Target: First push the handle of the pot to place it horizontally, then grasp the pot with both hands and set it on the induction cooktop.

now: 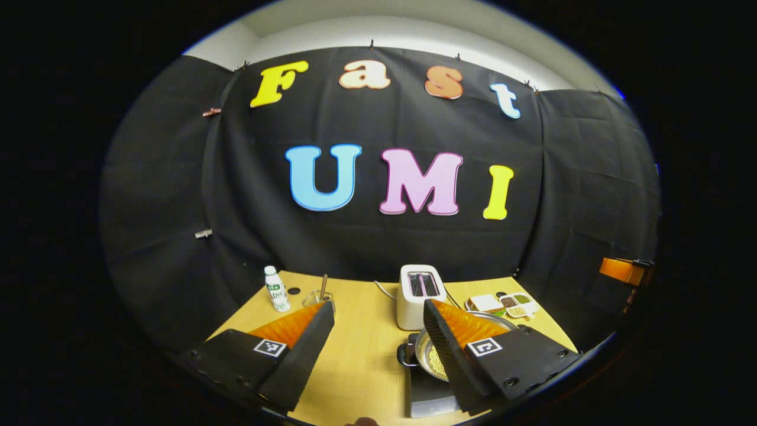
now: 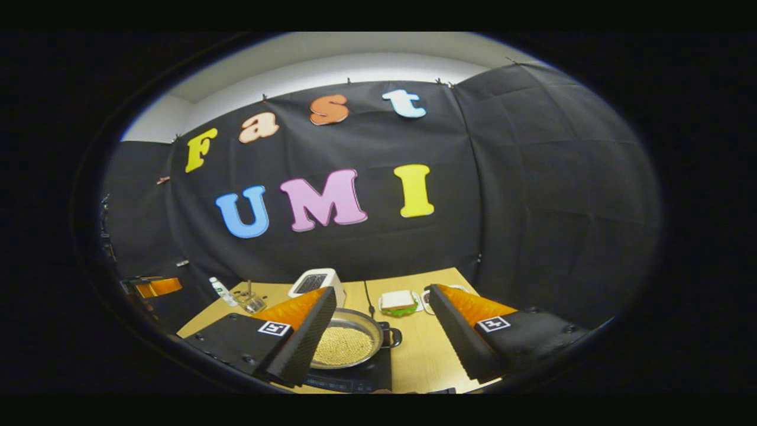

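Observation:
A silver pot [image 2: 349,343] holding pale yellow grains sits on the black induction cooktop [image 2: 369,374] near the table's front edge. One small black side handle [image 2: 391,337] sticks out to its right. My right gripper [image 2: 381,293] is open above the table, with its left finger over the pot's near-left rim. In the left gripper view the pot [image 1: 434,358] is half hidden behind the right finger, its other side handle [image 1: 405,354] pointing left, the cooktop [image 1: 426,396] under it. My left gripper [image 1: 378,306] is open and holds nothing.
On the wooden table [image 1: 361,355] stand a white toaster [image 1: 419,296], a small bottle [image 1: 276,289], a glass [image 1: 319,297] with a stick, a sandwich plate [image 2: 397,302] and a tray of beans [image 1: 519,305]. The left gripper [image 2: 154,287] shows far left in the right gripper view.

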